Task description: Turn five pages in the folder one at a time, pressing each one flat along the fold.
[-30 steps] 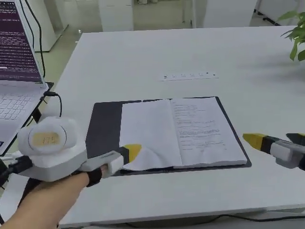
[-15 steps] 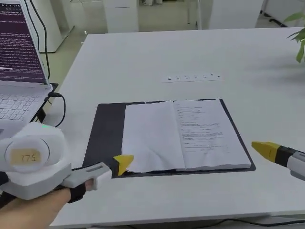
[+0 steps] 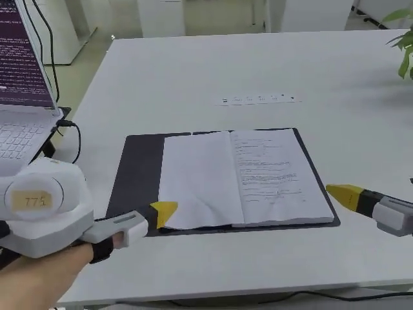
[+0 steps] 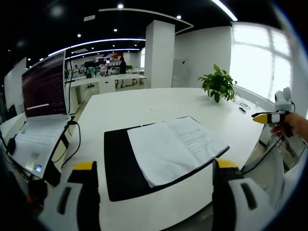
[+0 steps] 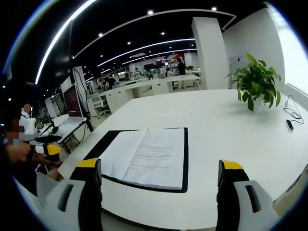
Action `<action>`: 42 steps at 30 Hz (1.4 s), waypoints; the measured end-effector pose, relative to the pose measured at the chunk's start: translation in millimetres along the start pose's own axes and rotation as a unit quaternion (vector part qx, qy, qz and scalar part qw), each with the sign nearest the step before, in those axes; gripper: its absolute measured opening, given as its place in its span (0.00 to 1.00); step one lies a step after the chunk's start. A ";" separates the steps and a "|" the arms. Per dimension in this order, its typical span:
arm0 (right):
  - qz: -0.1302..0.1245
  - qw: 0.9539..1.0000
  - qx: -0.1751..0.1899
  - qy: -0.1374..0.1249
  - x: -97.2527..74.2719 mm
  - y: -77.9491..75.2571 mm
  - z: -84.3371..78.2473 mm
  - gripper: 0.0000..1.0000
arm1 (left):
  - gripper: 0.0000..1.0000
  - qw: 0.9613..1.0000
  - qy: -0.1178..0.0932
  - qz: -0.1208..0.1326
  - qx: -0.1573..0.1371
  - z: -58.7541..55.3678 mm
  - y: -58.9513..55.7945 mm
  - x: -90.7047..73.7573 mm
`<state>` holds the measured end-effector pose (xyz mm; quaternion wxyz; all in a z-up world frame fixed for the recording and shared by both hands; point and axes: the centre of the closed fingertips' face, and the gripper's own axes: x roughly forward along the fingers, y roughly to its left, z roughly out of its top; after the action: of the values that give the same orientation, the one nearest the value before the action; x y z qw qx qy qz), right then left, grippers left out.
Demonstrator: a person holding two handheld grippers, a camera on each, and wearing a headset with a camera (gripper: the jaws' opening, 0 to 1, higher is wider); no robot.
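The black folder (image 3: 139,174) lies open on the white table (image 3: 193,71), a blank page (image 3: 197,177) on its left and a printed page (image 3: 274,171) on its right, both lying flat. My left gripper (image 3: 164,212) hovers just off the folder's front left corner, touching nothing. In the left gripper view (image 4: 154,166) the jaws stand wide apart and open, with the folder (image 4: 120,163) ahead. My right gripper (image 3: 345,196) is held to the right of the folder's front right corner. Its own view (image 5: 160,163) shows open, empty jaws facing the folder (image 5: 144,156).
An open laptop (image 3: 19,84) with a black cable (image 3: 71,129) stands at the left edge. A flat power strip (image 3: 258,99) lies behind the folder. A potted plant (image 3: 403,48) is at the far right. The table's front edge runs close below both grippers.
My left gripper has drawn back from the blank page's front left corner toward the front left. That corner, slightly raised before, now lies flatter. The right gripper has barely moved.
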<state>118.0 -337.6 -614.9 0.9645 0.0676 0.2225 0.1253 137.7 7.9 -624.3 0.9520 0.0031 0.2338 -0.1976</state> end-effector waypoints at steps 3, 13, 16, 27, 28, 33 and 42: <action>0.005 1.000 0.003 0.001 1.4 1.1 -1.5 1.00 | 0.97 1.000 0.004 -0.011 -0.002 0.1 -10.8 9.9; 0.017 1.000 0.011 0.011 3.4 2.2 -9.8 1.00 | 0.92 0.998 0.020 -0.062 0.025 0.1 -60.8 59.2; 0.018 1.000 0.016 0.010 4.2 0.7 -10.2 1.00 | 0.90 0.996 0.026 -0.077 0.036 -0.6 -78.2 73.5; 0.017 0.999 0.033 0.014 7.6 -8.7 -16.5 1.00 | 0.86 0.990 0.045 -0.116 0.066 -10.7 -120.4 120.6; 0.018 0.999 0.034 0.015 7.9 -8.6 -17.3 1.00 | 0.85 0.989 0.049 -0.120 0.067 -12.3 -124.6 125.4; 0.020 0.999 0.039 0.019 9.4 -10.4 -21.5 1.00 | 0.83 0.987 0.057 -0.132 0.070 -18.1 -142.6 142.0; 0.027 0.998 0.043 0.027 14.3 -13.0 -28.9 1.00 | 0.77 0.984 0.063 -0.150 0.073 -29.6 -173.0 170.7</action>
<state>120.3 -344.1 -649.0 0.9506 0.1115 0.2518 0.1436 197.9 -212.6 -711.8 0.8920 0.0502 0.2764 -0.3541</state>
